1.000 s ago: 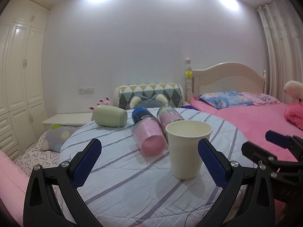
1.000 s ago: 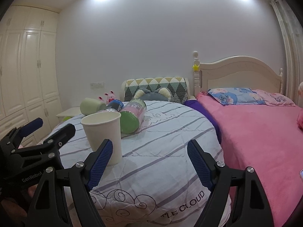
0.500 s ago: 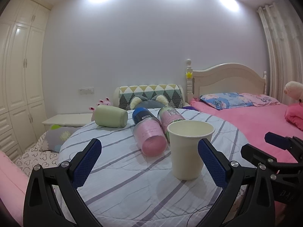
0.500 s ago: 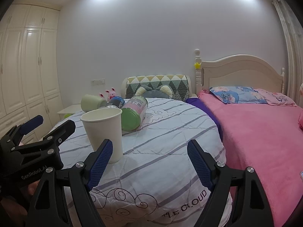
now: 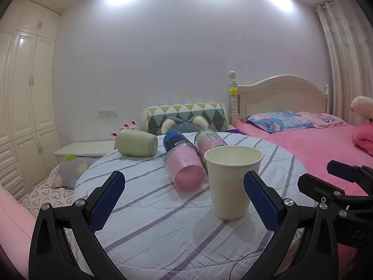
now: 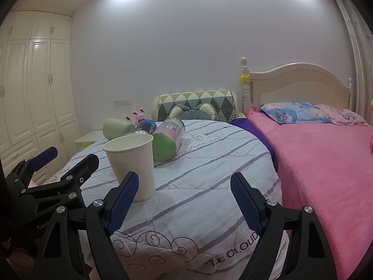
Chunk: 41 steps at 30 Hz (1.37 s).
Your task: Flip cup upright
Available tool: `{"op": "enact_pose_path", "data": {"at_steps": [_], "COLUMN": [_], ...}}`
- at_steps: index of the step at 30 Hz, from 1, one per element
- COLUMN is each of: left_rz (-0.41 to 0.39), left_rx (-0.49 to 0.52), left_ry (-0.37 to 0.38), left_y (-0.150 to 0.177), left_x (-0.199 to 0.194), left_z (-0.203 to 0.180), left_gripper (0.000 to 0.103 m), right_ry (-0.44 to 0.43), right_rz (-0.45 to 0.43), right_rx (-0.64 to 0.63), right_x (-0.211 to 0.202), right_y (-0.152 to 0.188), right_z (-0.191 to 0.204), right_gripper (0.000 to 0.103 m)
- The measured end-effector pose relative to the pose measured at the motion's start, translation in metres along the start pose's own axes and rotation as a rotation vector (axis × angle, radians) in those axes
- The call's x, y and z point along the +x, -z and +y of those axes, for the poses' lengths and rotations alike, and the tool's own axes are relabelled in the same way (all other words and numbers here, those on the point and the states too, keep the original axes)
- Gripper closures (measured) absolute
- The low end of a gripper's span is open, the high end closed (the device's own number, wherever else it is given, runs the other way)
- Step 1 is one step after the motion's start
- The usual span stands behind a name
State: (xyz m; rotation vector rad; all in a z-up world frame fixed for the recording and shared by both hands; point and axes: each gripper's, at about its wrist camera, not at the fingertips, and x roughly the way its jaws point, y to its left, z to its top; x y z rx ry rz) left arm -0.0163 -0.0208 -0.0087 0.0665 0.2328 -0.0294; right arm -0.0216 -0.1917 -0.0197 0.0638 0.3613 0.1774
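With both my left gripper (image 5: 183,193) and right gripper (image 6: 184,199) spread wide and holding nothing, the paper cup (image 5: 230,182) stands mouth-up near the tabletop's (image 5: 149,224) front edge, seemingly on soft quilted cloth, so a nudge could topple it.

Round table under a striped white-and-lilac quilted cover (image 5: 149,212), mid-frame: upright cream paper cup (image 5: 230,182), with a pale green cup (image 5: 136,145), blue-capped pink bottle (image 5: 183,165) and green-bottomed pink bottle (image 6: 167,140) lying on their sides.
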Motion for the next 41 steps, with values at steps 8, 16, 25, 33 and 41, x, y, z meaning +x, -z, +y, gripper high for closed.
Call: {"op": "enact_pose_path", "data": {"at_steps": [8,16,25,33,41], "left_rz": [0.003,0.001,0.004,0.002,0.009], "left_rx": [-0.006,-0.017,-0.02,-0.015,-0.038], "left_ry": [-0.008,-0.011,-0.015,-0.017,-0.011], "left_y": [0.001,0.002,0.003,0.003,0.002], "left_x": [0.0,-0.002,-0.003,-0.002,0.0], "left_z": [0.002,0.007,0.008,0.009,0.014], "left_gripper": [0.0,0.0,0.0,0.0,0.0], "right_ry": [0.006,0.014,0.01,0.008,0.008], "right_rz": [-0.002,-0.003,0.004,0.011,0.027], "right_rx": [-0.005,-0.011,-0.013,-0.01,-0.011], "right_x": [0.0,-0.002,-0.004,-0.001,0.0], "right_y": [-0.001,-0.003,-0.003,-0.002,0.001], "right_z": [0.0,-0.002,-0.001,0.0,0.0], "right_gripper": [0.021,0.021,0.021,0.021,0.021]}}
